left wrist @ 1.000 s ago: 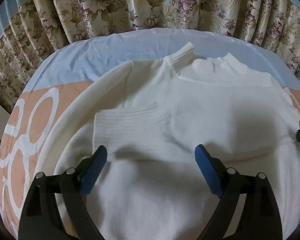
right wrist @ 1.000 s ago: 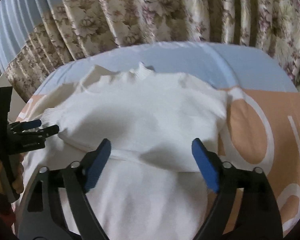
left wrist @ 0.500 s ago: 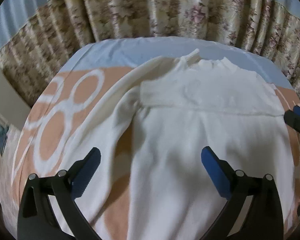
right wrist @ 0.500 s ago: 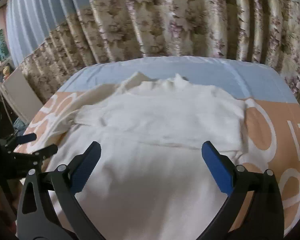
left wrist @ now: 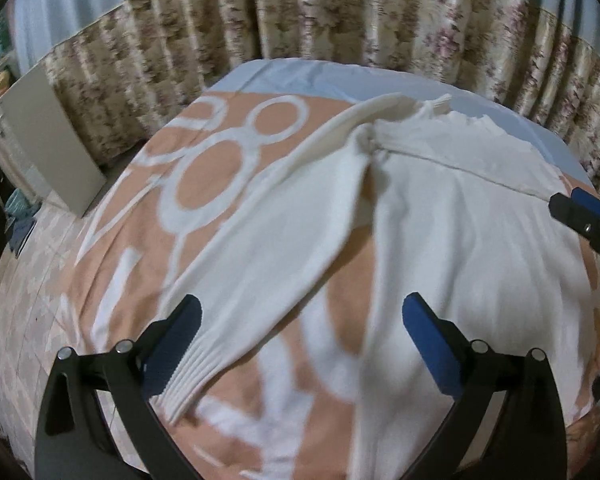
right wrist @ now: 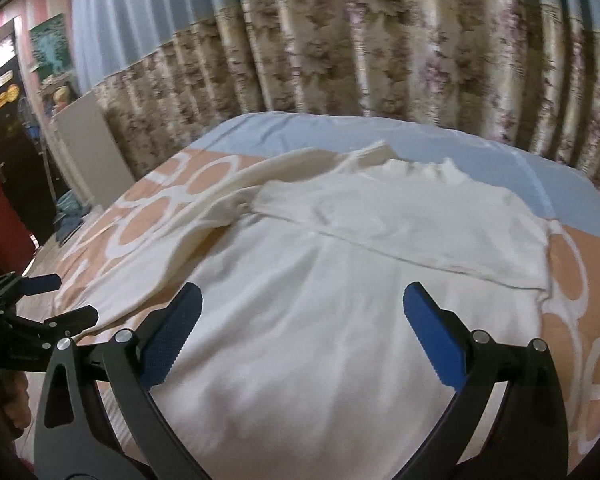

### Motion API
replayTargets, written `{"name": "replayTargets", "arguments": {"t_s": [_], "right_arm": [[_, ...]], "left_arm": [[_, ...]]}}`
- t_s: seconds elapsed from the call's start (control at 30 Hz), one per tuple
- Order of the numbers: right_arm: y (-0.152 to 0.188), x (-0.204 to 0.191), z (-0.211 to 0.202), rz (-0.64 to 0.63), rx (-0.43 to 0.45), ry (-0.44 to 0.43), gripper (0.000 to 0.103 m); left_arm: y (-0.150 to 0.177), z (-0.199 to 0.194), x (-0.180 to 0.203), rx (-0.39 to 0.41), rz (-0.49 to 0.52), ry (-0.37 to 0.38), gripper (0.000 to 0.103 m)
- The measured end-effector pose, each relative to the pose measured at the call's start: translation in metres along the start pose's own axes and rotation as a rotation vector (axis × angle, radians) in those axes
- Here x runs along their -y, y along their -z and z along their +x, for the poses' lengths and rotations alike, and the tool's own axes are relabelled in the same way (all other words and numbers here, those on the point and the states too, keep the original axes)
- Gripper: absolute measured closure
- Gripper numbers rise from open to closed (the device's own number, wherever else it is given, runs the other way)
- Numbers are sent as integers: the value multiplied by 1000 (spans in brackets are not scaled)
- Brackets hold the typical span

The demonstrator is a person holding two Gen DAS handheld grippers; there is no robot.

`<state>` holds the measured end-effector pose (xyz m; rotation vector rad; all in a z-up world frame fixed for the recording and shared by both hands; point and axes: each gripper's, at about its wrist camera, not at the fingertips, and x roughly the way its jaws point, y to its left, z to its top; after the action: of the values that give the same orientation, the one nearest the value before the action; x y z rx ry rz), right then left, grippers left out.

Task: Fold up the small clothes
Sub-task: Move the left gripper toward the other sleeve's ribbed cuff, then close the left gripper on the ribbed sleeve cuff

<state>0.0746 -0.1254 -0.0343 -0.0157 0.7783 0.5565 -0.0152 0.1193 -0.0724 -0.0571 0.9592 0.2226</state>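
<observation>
A white knit sweater [right wrist: 340, 300] lies flat on the bed, collar toward the curtains, one sleeve folded across the chest [right wrist: 412, 228]. Its other sleeve [left wrist: 268, 240] stretches out to the left, with the ribbed cuff [left wrist: 188, 380] beside my left gripper's left finger. My left gripper [left wrist: 300, 336] is open and empty above the sleeve and the sweater's left edge. My right gripper [right wrist: 300, 328] is open and empty above the sweater's body. The left gripper also shows at the left edge of the right wrist view [right wrist: 40, 304]. The right gripper shows at the right edge of the left wrist view [left wrist: 588, 216].
The bed has a peach cover with white rings and letters [left wrist: 212, 184] and a pale blue part [right wrist: 420, 136] at the far end. Floral curtains [right wrist: 380, 60] hang behind. A white board [left wrist: 48, 140] leans at the left, with tiled floor [left wrist: 28, 280] below.
Both grippers have pulled back and swung left, still open. The left view now takes in the outstretched sleeve and cuff and more of the bed's left side.
</observation>
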Motion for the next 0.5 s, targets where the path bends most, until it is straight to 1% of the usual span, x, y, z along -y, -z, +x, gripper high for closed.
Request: {"name": "replayTargets", "arguments": {"t_s": [0.1,0.27,0.33,0.5], "right_arm": [[2,-13,6,-24,-18,-14,3],[1,-32,17,-60,-43,-36,3],[0,-36,20,-82,-52,-56,3],[-6,-43,42,-161,-114,-138,4]], "left_arm": [[20,2,-23,-10,-42,-8,2],[47,9,-55,-53,-100,-13,2],[52,12,-63,-64,-114,-13,2],[55,20,-71,-78,-141,-24,2]]}}
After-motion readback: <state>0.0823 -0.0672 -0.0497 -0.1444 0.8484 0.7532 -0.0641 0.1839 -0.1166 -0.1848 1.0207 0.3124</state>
